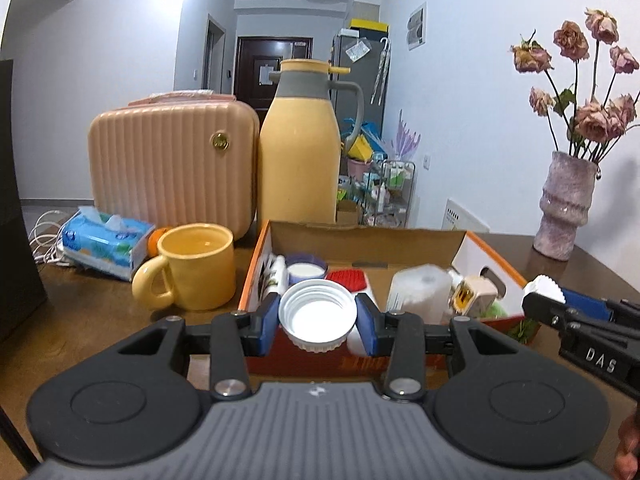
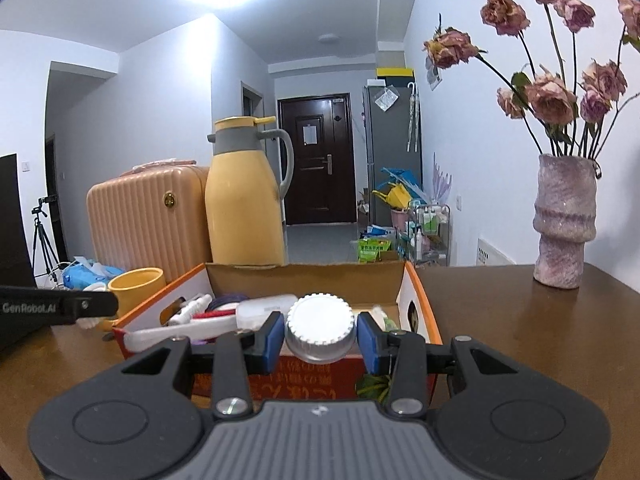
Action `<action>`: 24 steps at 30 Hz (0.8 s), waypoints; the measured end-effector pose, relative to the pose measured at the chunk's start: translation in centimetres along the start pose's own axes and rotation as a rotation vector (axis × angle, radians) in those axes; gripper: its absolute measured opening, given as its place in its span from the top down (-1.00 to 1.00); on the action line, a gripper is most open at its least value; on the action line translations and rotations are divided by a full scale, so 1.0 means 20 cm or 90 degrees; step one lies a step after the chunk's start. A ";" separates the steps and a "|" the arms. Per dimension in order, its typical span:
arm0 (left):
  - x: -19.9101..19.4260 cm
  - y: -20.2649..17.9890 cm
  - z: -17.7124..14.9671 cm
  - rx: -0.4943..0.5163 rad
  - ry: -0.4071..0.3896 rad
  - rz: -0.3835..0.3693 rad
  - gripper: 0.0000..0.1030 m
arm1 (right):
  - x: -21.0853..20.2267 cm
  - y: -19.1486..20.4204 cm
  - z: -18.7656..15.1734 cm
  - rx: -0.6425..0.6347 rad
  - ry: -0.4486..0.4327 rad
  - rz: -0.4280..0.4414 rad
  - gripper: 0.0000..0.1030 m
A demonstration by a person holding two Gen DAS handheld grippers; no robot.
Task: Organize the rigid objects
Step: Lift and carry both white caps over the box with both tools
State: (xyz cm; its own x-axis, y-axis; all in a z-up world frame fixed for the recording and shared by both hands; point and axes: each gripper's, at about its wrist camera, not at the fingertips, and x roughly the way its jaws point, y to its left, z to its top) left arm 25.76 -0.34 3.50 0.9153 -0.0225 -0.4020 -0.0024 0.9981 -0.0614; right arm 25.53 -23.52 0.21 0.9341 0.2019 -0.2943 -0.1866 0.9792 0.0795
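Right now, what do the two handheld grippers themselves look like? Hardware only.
Both match: the left gripper and right gripper have black linkage arms with silver pivot screws, blue pads on black fingers, two round black discs, and a ribbed grey body bearing a small logo. White lettering marks their sides: "DAS" on the right, "GenRobot.AI" on the left. No cables or sleeves visible.

White cap (image 1: 317, 317), yellow mug (image 1: 196, 266), orange-edged box (image 1: 256, 264).
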 end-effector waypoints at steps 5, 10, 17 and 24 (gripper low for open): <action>0.04 -0.03 0.06 -0.002 -0.016 0.000 0.21 | 0.05 0.01 0.05 -0.010 -0.013 -0.002 0.25; 0.11 -0.06 0.10 -0.008 -0.024 -0.001 0.21 | 0.12 0.02 0.08 -0.004 -0.018 -0.006 0.25; 0.21 -0.09 0.14 -0.007 -0.026 -0.001 0.21 | 0.23 0.00 0.12 0.008 -0.021 -0.012 0.25; 0.34 -0.10 0.19 -0.006 -0.026 0.009 0.20 | 0.35 -0.03 0.14 0.019 -0.019 -0.020 0.25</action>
State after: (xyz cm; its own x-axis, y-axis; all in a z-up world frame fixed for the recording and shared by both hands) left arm 33.46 -2.27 4.44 0.9310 -0.0060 -0.3650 -0.0187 0.9978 -0.0641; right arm 33.02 -22.68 0.83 0.9481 0.1705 -0.2682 -0.1490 0.9839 0.0987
